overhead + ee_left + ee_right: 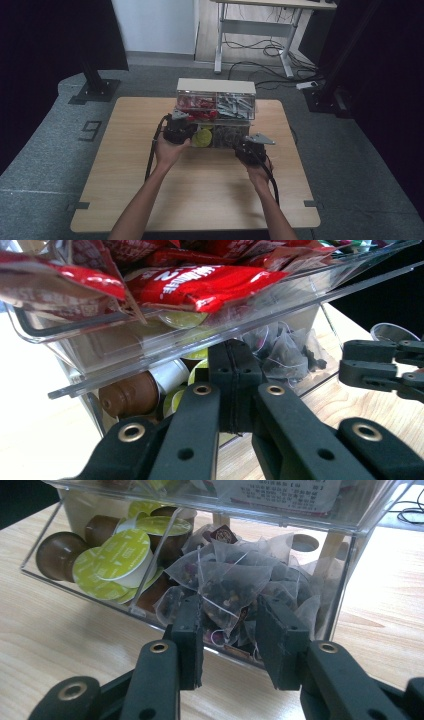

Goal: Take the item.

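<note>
A clear two-tier organizer (216, 86) stands at the table's far middle. Its upper drawer (125, 347) holds red sachets (200, 285). The lower drawer (330, 605) is pulled out, with green-lidded brown capsules (120, 555) on one side and pyramid tea bags (227, 587) on the other. My left gripper (234, 365) is shut, its tips under the upper drawer's lip by the capsules (130, 395); nothing shows between the jaws. My right gripper (227, 615) reaches into the tea-bag compartment, open, with one tea bag between its pads.
The wooden table (200, 200) has bare room in front of the organizer. The organizer's upper right compartment holds grey packets (235, 105). Behind the table are a desk frame (255, 30), loose cables on the floor (270, 50) and black stands (92, 80).
</note>
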{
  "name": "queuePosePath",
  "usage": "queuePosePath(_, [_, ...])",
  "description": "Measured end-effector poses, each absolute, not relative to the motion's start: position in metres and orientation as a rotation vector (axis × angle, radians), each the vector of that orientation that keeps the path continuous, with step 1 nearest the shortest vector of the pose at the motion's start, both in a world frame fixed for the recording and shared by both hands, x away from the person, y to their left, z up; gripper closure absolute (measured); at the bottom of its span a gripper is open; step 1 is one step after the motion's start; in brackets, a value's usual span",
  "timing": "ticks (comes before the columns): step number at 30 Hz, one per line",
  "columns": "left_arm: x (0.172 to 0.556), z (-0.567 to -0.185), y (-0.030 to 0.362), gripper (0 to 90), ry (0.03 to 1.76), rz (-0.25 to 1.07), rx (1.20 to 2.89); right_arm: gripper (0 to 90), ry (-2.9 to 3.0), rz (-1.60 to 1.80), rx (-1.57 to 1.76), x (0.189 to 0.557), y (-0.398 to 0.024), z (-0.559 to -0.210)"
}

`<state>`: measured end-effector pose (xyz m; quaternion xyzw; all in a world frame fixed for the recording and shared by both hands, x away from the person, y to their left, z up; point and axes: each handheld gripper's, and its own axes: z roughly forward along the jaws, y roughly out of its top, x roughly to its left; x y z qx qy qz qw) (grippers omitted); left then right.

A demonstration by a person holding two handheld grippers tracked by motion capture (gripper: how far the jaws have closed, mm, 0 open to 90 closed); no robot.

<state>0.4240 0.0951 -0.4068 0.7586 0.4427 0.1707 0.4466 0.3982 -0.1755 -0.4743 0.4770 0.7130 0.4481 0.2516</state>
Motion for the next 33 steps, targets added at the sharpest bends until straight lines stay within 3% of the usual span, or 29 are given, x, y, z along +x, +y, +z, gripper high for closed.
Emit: queuePosePath(33, [0.427,-0.408,0.097,90.0,1.101,0.4,1.877,60.2,1.919,1.197,1.299,0.431,-0.146,-0.483])
